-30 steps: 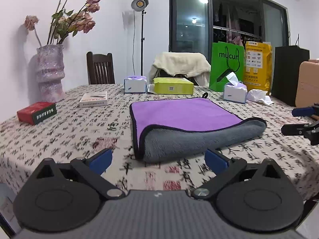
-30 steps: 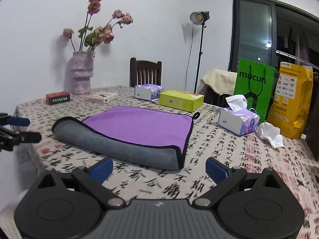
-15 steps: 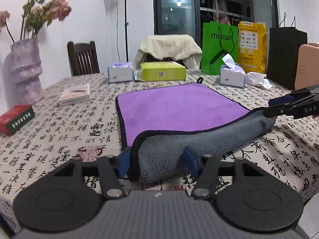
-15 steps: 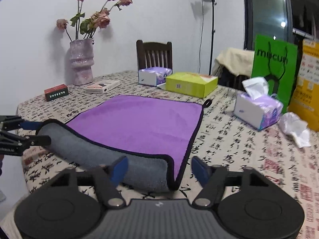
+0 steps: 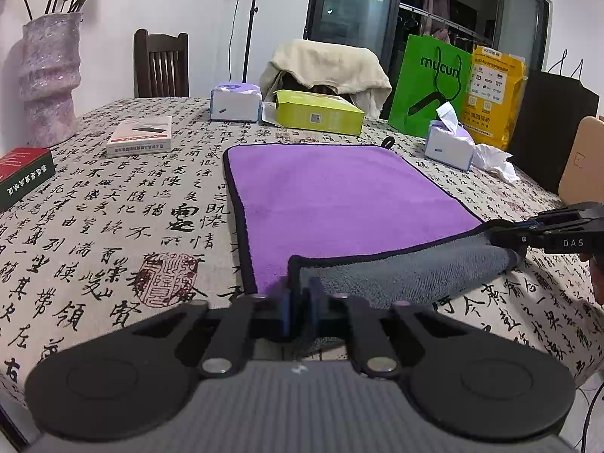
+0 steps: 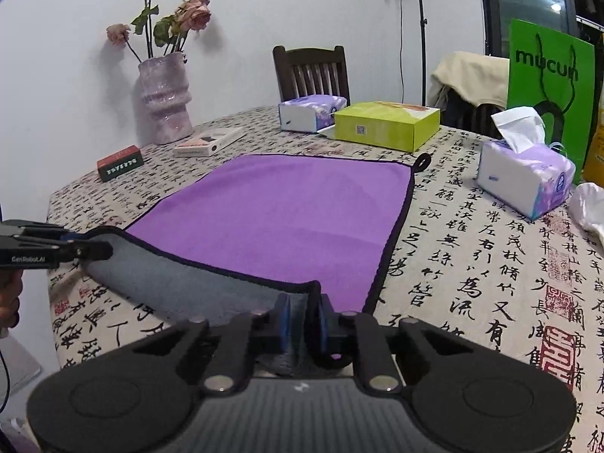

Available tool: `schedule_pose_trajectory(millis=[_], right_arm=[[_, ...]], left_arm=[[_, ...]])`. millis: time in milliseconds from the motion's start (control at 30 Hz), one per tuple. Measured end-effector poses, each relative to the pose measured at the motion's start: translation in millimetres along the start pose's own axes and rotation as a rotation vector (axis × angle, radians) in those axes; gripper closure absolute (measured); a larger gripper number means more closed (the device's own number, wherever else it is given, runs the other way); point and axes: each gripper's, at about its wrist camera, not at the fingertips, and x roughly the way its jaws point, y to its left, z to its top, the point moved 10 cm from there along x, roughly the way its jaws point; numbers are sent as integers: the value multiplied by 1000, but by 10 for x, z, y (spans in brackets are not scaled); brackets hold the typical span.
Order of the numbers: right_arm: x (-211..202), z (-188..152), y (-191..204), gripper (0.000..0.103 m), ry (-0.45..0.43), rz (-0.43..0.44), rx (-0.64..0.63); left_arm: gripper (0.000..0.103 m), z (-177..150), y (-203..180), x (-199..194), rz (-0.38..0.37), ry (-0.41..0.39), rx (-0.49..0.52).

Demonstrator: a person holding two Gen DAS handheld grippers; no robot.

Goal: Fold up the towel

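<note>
A purple towel [image 5: 339, 196] with a grey underside and black trim lies on the table, its near edge rolled back to show the grey side [image 5: 407, 275]. My left gripper [image 5: 300, 311] is shut on the towel's near left corner. My right gripper [image 6: 304, 321] is shut on the near right corner of the towel [image 6: 279, 211]. Each gripper shows in the other's view, the right one [image 5: 506, 236] at the right edge and the left one [image 6: 94, 251] at the left edge, both pinching the grey fold.
On the patterned tablecloth [image 5: 124, 211] stand a pink vase [image 5: 49, 75], a red box [image 5: 22, 173], a white flat box [image 5: 139, 136], a yellow-green box [image 5: 317, 111], two tissue packs [image 5: 449, 143] and a green bag [image 5: 430, 83]. A chair [image 5: 160, 64] stands behind.
Both grippers moved forward onto the near corners of the towel and closed on them; they were open and short of the fold one second ago.
</note>
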Motion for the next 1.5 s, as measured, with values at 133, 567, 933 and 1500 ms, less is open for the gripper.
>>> schedule_pose_trajectory(millis=[133, 567, 933, 1500], right_arm=[[11, 10, 14, 99, 1, -8, -9], [57, 459, -54, 99, -60, -44, -67], [302, 1007, -296, 99, -103, -59, -74], [1279, 1631, -911, 99, -67, -86, -39]], left_arm=[[98, 34, -22, -13, -1, 0, 14], [98, 548, 45, 66, -2, -40, 41], [98, 1208, 239, 406, -4, -53, 45], [98, 1734, 696, 1446, 17, 25, -23]])
